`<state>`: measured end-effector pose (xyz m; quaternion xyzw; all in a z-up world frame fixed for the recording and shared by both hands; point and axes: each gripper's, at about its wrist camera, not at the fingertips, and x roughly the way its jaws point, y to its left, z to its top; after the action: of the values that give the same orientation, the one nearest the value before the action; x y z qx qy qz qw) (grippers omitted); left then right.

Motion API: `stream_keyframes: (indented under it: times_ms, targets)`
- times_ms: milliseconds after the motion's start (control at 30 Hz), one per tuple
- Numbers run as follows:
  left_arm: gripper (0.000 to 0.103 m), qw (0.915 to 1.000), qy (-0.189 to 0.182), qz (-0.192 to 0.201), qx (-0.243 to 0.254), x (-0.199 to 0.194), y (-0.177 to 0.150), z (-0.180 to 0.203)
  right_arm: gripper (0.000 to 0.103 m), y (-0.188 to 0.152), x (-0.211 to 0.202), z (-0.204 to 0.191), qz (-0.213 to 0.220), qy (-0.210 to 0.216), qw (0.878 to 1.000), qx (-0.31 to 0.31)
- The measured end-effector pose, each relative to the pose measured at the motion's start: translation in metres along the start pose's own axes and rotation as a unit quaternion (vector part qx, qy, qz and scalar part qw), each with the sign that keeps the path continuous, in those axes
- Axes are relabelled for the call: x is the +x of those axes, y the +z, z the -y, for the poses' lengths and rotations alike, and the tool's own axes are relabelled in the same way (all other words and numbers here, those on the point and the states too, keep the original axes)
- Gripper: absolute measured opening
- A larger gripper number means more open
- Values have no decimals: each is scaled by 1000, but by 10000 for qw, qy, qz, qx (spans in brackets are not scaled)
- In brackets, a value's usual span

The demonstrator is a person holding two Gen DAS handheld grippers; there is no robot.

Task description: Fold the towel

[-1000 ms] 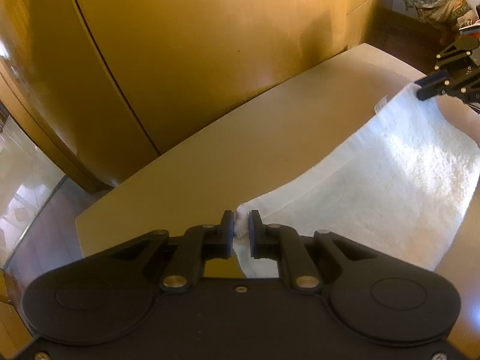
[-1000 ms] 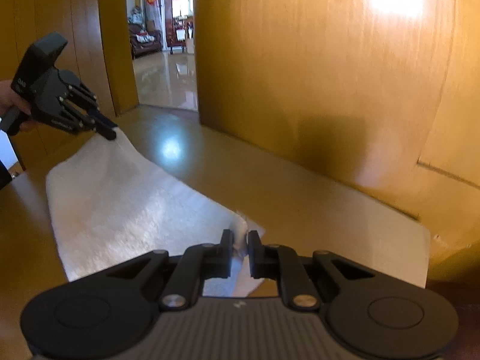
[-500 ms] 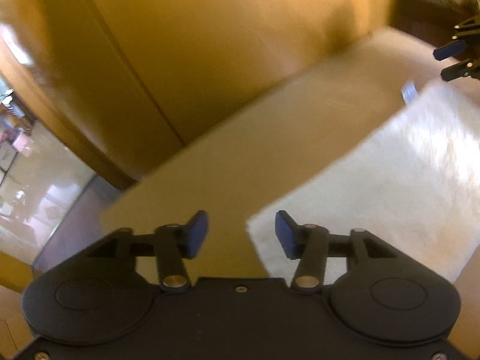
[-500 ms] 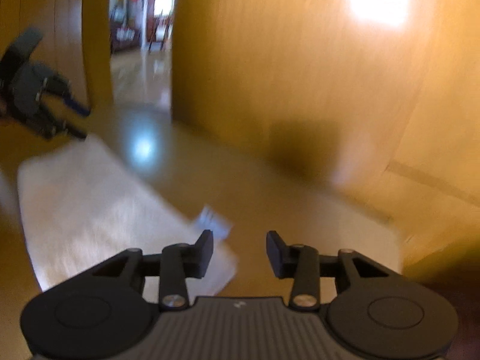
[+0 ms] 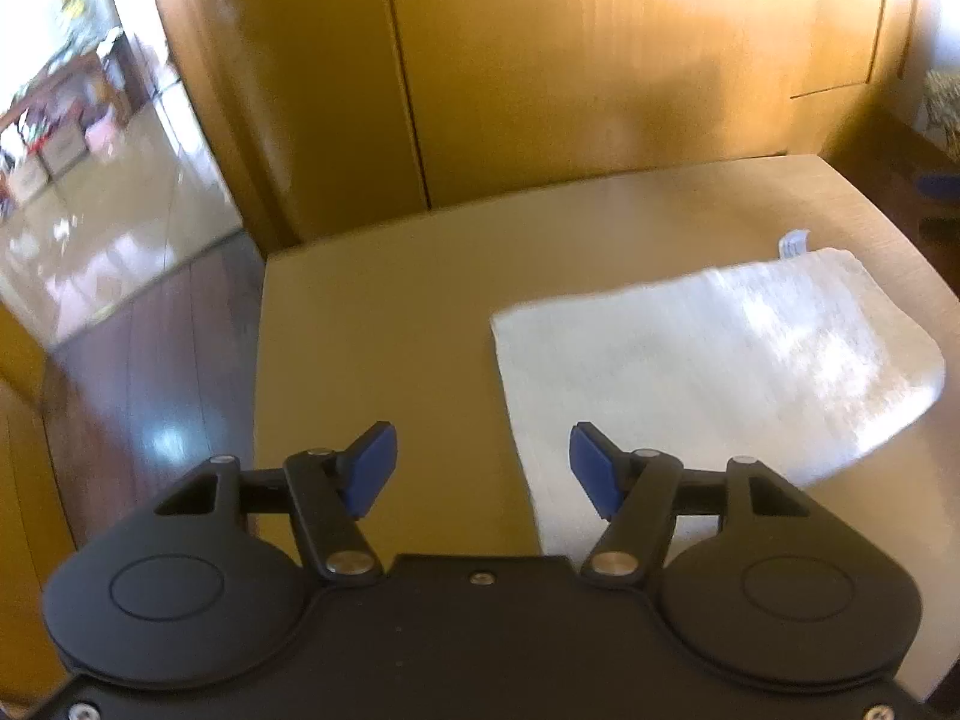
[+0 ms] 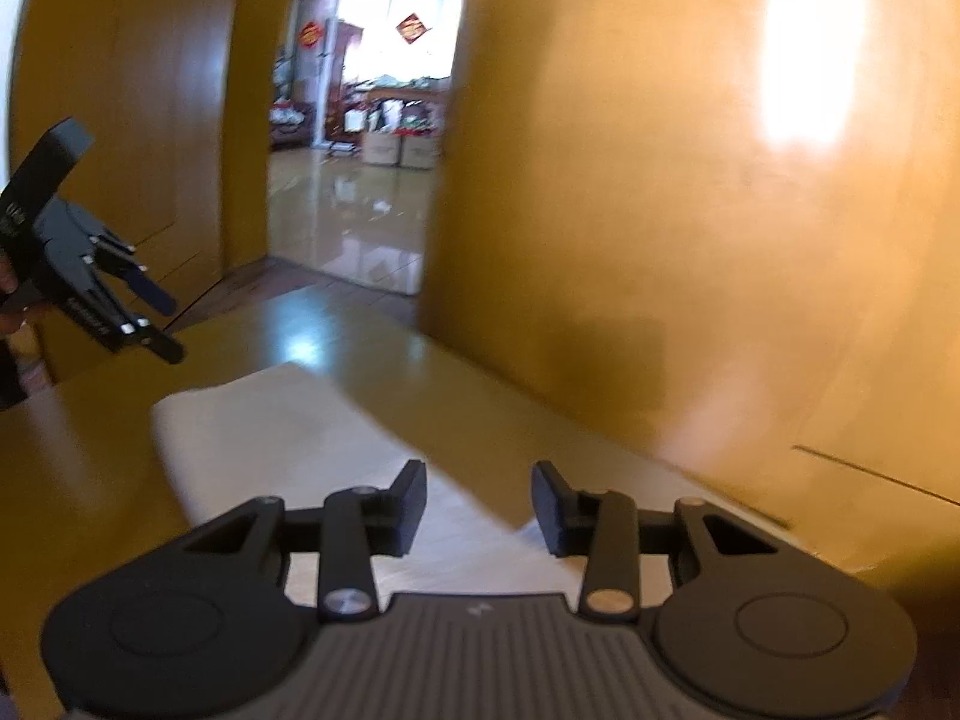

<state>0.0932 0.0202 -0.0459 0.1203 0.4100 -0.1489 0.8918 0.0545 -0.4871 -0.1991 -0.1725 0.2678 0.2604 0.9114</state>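
Observation:
A white towel (image 5: 708, 360) lies flat and folded on the tan table (image 5: 384, 312), with a small label at its far corner. It also shows in the right wrist view (image 6: 282, 438). My left gripper (image 5: 483, 468) is open and empty, above the table at the towel's near left edge. My right gripper (image 6: 479, 504) is open and empty, above the towel's near end. The left gripper also shows at the left of the right wrist view (image 6: 150, 324), held above the table beyond the towel.
Wooden wall panels (image 5: 570, 60) stand right behind the table. The table's left edge drops to dark wood floor (image 5: 150, 372). A doorway (image 6: 360, 138) opens onto a bright tiled room with boxes.
Both grippers let go of the towel corners and opened. Both have pulled back and up from the towel, which now lies flat on the table.

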Motion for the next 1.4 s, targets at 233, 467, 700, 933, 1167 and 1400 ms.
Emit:
stream_keyframes:
  times_ms: [233,467,700,933,1167,1400]
  targets:
    - [65,9962,841,156,188,0,-11,0,38,8,23,-78,-255,562,9977,-287]
    - [65,9929,1080,184,-454,4,-12,-41,36,41,84,-150,-415,693,9965,-215]
    - [73,9907,811,341,-1035,-5,-8,-66,37,61,125,-172,-802,413,9958,-138]
    - [79,9922,728,437,-918,-11,-3,-63,37,64,141,-185,-1250,387,9912,-192]
    - [79,9935,474,470,-927,-8,-2,-59,37,43,122,-182,-1455,951,9848,-42]
    - [79,9964,-658,359,-384,0,2,-15,37,17,62,-185,-1698,1703,9676,-767]
